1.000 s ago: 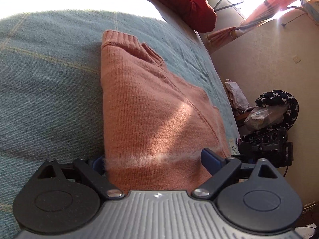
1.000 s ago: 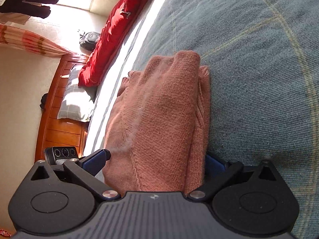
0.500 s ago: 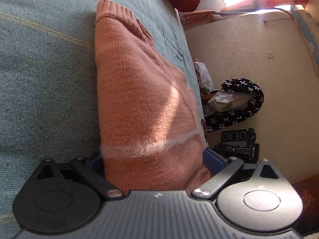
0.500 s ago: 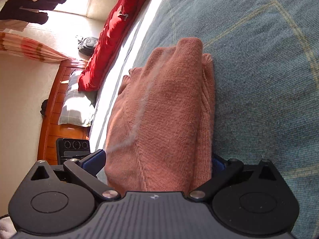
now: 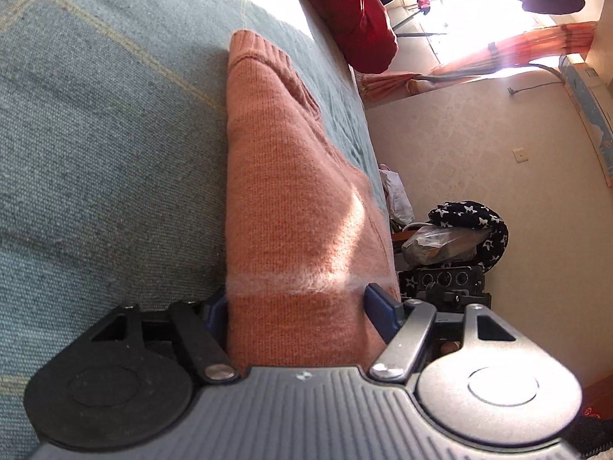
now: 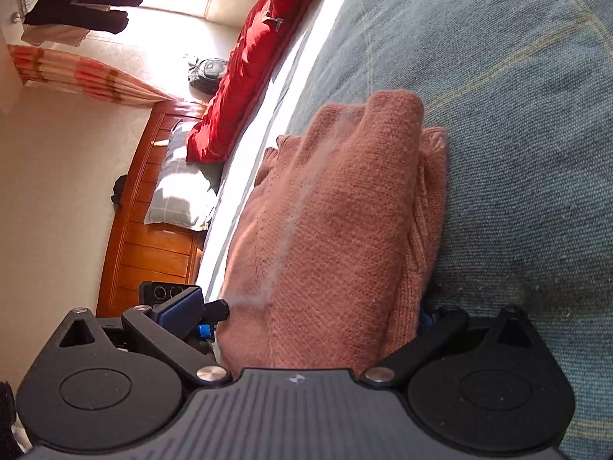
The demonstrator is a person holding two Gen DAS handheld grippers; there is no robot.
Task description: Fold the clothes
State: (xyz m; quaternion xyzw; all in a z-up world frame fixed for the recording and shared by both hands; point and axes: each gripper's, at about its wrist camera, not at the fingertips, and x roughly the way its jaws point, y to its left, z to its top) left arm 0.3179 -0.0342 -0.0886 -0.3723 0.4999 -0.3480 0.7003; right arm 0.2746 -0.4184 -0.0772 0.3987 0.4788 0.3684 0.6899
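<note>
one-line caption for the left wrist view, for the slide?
Left tongs gripping folded salmon sweater on blue-green bedspread.

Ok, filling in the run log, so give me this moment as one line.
stage: folding | item: folded pink sweater on blue bedspread | left gripper: shut on sweater | right gripper: shut on sweater

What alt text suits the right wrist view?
Folded salmon-pink knit sweater sits between the wide-set fingers of the right gripper on a blue-green bedspread. A red quilt and wooden headboard lie beyond.
</note>
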